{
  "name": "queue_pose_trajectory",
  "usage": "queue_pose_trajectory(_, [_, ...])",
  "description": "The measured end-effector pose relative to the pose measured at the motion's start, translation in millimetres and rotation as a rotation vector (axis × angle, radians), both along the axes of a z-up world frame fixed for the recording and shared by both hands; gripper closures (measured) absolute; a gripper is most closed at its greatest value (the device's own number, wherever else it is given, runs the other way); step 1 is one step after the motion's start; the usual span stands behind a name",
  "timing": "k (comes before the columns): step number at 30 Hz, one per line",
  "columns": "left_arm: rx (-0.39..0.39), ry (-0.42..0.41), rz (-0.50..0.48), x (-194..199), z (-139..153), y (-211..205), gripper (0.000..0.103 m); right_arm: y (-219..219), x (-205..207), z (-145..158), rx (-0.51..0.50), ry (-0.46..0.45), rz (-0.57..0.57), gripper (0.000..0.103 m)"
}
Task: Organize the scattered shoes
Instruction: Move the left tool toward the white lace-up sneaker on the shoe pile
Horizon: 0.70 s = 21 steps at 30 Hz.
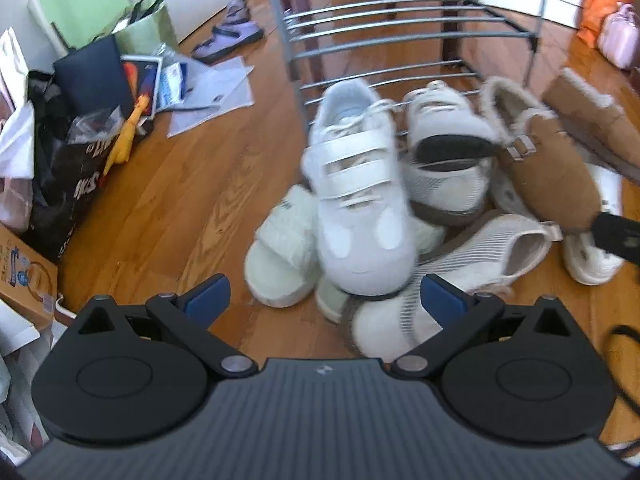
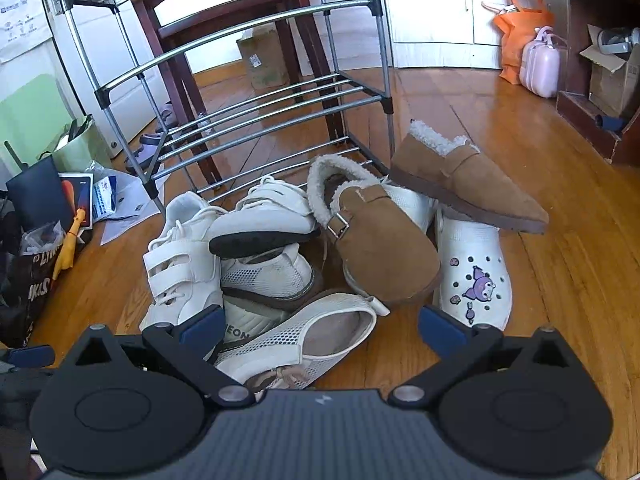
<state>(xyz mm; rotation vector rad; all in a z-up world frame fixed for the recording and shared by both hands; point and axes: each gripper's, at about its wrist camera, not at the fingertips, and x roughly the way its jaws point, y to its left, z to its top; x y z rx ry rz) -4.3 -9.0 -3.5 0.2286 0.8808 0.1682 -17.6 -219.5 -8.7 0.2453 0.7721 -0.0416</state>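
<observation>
Both left tongs (image 1: 324, 300) and right tongs (image 2: 320, 330) gape apart, holding nothing; just ahead the shoes (image 2: 304, 248) lie heaped on the floor, the rack (image 2: 256, 92) beyond bare, so sorting remains

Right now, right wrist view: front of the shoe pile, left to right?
White strap sneaker → white mesh slip-on → tan buckle clog → white charm clog. The tan fleece-lined slipper lies further back, resting on the charm clog.

Sunlit wooden floor (image 2: 520, 128) — a dark wooden chair (image 2: 224, 12) against white cabinet doors (image 2: 432, 8) behind.
</observation>
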Motion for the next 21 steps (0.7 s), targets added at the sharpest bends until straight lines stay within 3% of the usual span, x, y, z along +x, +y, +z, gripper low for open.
queue_pose_trajectory(4, [0.016,0.006,0.043,-18.6,-8.5,-33.8,0.0,-2.1,5.7,-3.1,0.02,0.017,0.011,0.0])
queue_pose_trajectory(7, [-0.1,0.039,0.051,-35.3,-26.7,11.5,0.0,8.4,6.2,-11.8,0.016,0.017,0.027,0.001])
queue_pose_trajectory(10, [-0.136,0.154,0.054,35.3,-36.1,24.7,0.0,10.2,11.6,-15.9,0.034,0.034,0.044,0.001])
queue_pose_trajectory(21, [-0.103,0.132,0.015,44.0,-45.4,32.6,0.0,14.1,12.8,-17.2,0.042,0.037,0.093,0.004])
